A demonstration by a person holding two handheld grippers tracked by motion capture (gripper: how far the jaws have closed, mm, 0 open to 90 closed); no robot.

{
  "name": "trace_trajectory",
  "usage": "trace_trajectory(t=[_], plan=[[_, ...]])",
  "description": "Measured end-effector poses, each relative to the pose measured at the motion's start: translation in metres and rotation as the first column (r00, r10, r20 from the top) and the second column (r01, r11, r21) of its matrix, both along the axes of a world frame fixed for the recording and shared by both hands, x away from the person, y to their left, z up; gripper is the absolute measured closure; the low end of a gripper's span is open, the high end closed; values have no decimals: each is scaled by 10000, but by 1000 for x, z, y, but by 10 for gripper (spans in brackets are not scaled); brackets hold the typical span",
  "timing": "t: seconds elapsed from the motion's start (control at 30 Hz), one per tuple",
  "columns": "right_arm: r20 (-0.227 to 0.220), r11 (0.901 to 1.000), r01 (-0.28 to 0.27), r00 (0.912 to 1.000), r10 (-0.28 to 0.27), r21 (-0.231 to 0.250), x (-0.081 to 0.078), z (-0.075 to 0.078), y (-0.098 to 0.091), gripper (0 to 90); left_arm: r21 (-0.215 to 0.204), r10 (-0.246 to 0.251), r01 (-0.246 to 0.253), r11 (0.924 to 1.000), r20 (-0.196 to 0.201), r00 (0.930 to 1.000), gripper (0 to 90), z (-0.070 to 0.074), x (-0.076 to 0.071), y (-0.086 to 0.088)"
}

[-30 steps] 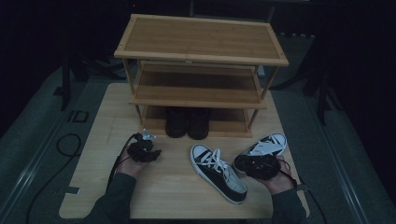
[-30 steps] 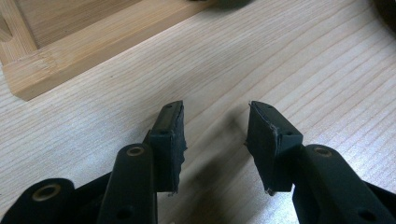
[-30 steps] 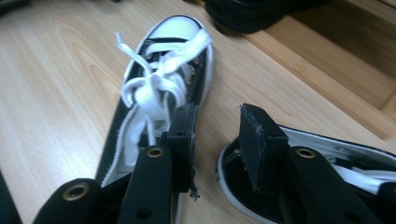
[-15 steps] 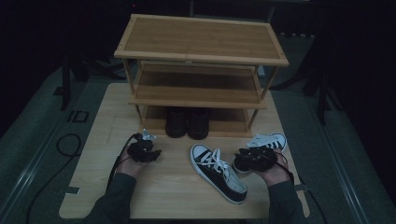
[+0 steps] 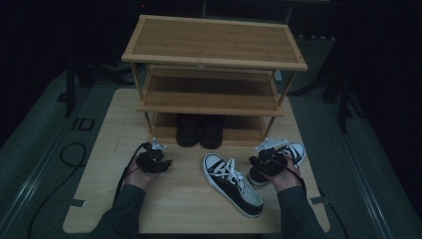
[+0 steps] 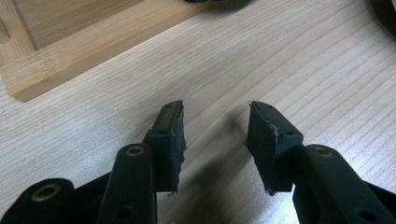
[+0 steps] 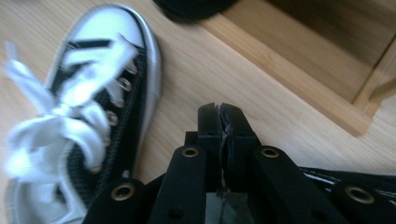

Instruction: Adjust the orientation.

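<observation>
Dim room, pale wooden table, bamboo shoe rack at back. Just before rack: black-and-white sneaker, laces loose; second sneaker under right gripper, jaws just closed pad to pad, nothing seen between. Left gripper near rack's left foot, jaws apart, empty. Probably light, soft canvas on stiff rubber; best taken at heel collar, not laces.
</observation>
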State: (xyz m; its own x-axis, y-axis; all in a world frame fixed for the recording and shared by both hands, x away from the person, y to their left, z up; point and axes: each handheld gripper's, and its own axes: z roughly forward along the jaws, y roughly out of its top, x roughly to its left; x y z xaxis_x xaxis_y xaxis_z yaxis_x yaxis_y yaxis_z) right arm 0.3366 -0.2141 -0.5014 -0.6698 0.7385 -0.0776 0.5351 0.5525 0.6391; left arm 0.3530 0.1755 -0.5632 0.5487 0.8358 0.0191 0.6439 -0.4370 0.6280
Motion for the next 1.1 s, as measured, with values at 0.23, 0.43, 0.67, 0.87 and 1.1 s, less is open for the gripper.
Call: trace_trajectory(t=[0.23,0.43,0.67,0.87,1.1], plan=[[-290,9993,110,9995,-120,-349,3,-3,3,877,-14,4,-4,10000,9,10000,567,0,0,0],[-187,9952,398,9990,-416,-894,0,-3,-1,890,-21,-20,20,10000,20,10000,566,0,0,0],[-403,9960,266,9987,-301,-853,-10,-2,-9,888,-44,-1,1,10000,34,10000,563,-1,0,0],[-442,9947,180,9988,-226,-1012,-19,-1,-14,885,-49,-19,19,10000,35,10000,563,-1,0,0],[-502,9975,278,9983,-310,-651,-30,-2,-30,883,-55,-20,20,10000,43,10000,563,-1,-1,1]])
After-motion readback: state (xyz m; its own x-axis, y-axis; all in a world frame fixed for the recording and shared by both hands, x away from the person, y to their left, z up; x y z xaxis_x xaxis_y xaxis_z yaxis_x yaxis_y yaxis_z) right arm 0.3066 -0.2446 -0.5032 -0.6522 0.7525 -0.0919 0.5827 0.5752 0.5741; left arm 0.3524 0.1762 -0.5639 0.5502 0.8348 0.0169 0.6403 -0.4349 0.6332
